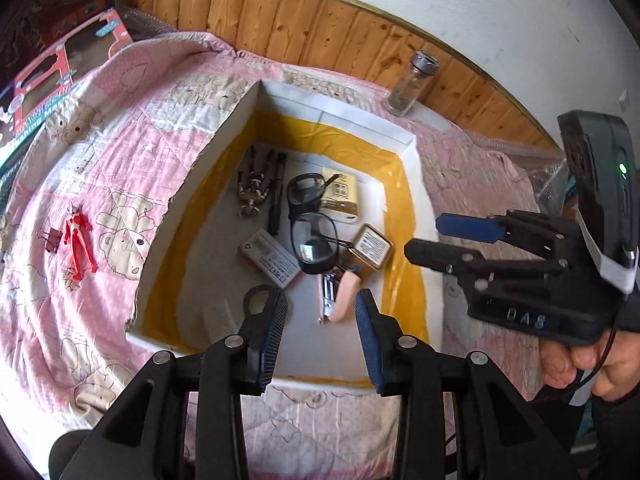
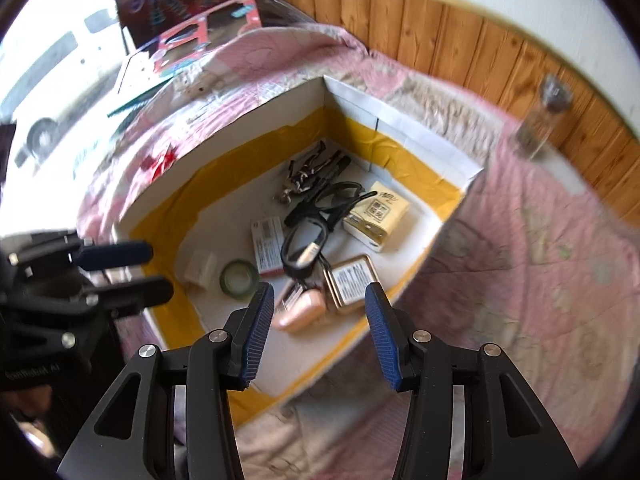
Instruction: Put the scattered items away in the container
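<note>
Both the left gripper (image 1: 322, 312) and the right gripper (image 2: 320, 312) hover, jaws apart and empty, over the near edge of the white cardboard box lined with yellow tape (image 1: 224, 132), which already holds glasses, tins and small packets. A red plastic figure (image 1: 78, 246) at frame left and a clear glass jar with a metal cap (image 1: 412, 84) at upper right lie outside on the pink quilt (image 1: 120, 128); likely either is next, best approached with jaws wide and squared to its long axis.

Left gripper (image 1: 322, 312): matte black linkage arms joined by round silver screws, ending in fingers (image 1: 274, 340) faced with ribbed blue pads. Right gripper (image 2: 320, 320): identical black frame, silver screws and ribbed blue pads; its body carries raised lettering "DAS", a green indicator light, a white band and a thin black cable beside the hand (image 1: 580, 364).
</note>
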{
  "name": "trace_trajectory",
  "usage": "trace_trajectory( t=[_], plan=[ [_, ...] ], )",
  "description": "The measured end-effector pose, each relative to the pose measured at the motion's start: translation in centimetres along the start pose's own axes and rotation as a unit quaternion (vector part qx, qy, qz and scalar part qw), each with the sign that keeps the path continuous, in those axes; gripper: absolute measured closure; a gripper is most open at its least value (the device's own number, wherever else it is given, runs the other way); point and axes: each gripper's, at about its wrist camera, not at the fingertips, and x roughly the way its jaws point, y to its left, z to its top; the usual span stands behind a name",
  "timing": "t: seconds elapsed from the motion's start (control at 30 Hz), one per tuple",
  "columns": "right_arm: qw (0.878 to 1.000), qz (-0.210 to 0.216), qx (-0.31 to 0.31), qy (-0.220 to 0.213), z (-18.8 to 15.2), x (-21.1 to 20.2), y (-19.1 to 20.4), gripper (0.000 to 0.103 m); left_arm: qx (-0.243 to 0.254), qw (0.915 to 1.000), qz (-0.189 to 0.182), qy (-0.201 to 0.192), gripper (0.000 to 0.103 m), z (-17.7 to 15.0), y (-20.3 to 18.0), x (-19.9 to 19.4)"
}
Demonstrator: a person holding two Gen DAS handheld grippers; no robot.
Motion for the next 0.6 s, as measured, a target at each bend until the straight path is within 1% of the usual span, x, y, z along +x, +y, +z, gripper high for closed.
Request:
trace_trajectory(
  t=[0.03,0.07,0.1,0.17,0.27,0.37,0.47,0.6],
  plan=[
    [1.000,-0.014,-0.007,0.000,-0.4,-0.4,0.2,0.049,0.004,1.0000,0.002,-0.003,0.064,-0.2,-0.5,-0.4],
    [0.999,-0.031,-0.014,0.000,-0.9,-0.9,0.4,0.048,0.007,1.0000,0.003,-0.006,0.064,-0.5,-1.0,-0.8],
    [0.999,-0.039,-0.017,-0.001,-1.4,-1.3,0.6,0.048,0.012,0.9999,0.006,-0.009,0.063,-0.8,-1.5,-1.3],
    [1.000,-0.029,-0.009,0.002,-2.2,-1.9,0.5,0.048,0.023,0.9995,0.014,-0.017,0.063,-1.2,-2.5,-2.1],
    [1.000,-0.007,0.016,0.022,-3.2,-2.1,0.0,0.048,0.035,0.9989,0.019,-0.025,0.062,-1.9,-3.7,-3.1],
    [0.999,-0.004,0.024,0.032,-3.8,-2.2,-0.2,0.048,0.041,0.9986,0.016,-0.029,0.062,-2.3,-4.6,-3.7],
    [0.999,0.010,0.028,0.031,-4.1,-2.6,-0.1,0.048,0.043,0.9984,0.012,-0.033,0.062,-2.7,-5.4,-4.2],
    [1.000,0.006,0.018,0.022,-4.0,-3.3,0.7,0.048,0.045,0.9982,0.009,-0.037,0.062,-2.8,-5.7,-4.5]
  ],
)
